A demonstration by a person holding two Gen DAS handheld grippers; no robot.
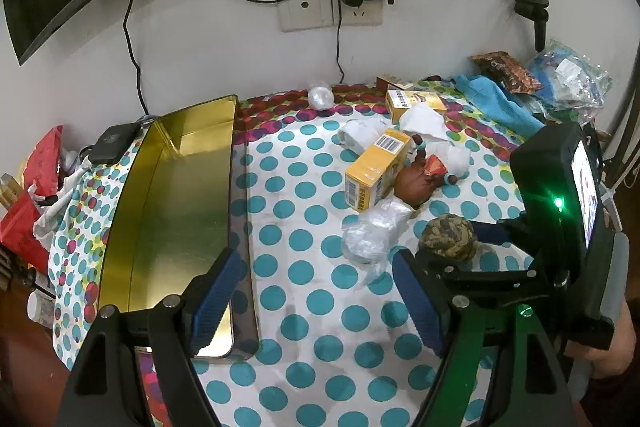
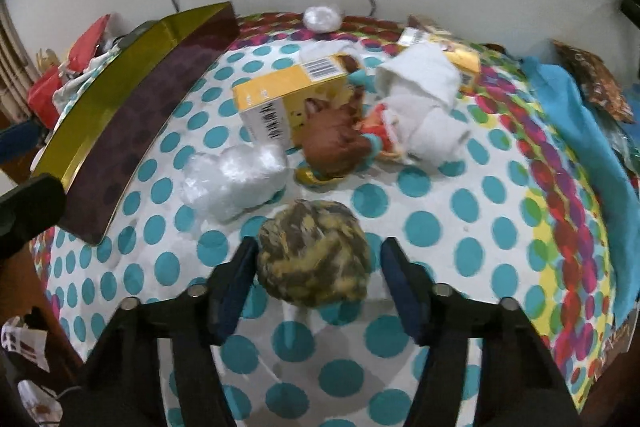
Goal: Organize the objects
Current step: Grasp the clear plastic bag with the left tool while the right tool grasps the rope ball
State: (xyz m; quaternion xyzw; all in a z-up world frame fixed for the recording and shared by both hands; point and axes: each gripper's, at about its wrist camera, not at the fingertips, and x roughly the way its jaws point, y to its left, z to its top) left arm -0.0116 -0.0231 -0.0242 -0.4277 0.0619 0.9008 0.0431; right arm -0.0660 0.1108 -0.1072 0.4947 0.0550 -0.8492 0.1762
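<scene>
The camouflage rope ball (image 2: pixel 313 251) sits on the dotted tabletop (image 2: pixel 424 227) right between the blue pads of your right tool (image 2: pixel 316 267); its jaws flank the ball with a visible gap on the right side, so they are spread around it and not pinching it. Just past the ball and to its left lies a crumpled clear plastic bag (image 2: pixel 234 181), and beyond that a yellow box (image 2: pixel 292 95) with a brown pouch (image 2: pixel 334 135) leaning against it and a white cloth (image 2: pixel 424 95) to the right. Far left of this tool stands the gold tin tray (image 2: pixel 132 95). Your left tool (image 1: pixel 316 291) hangs with its jaws spread wide and nothing between them, its left pad over the near corner of the tray (image 1: pixel 180 195), the ball (image 1: pixel 448 237) just beyond its right pad.
</scene>
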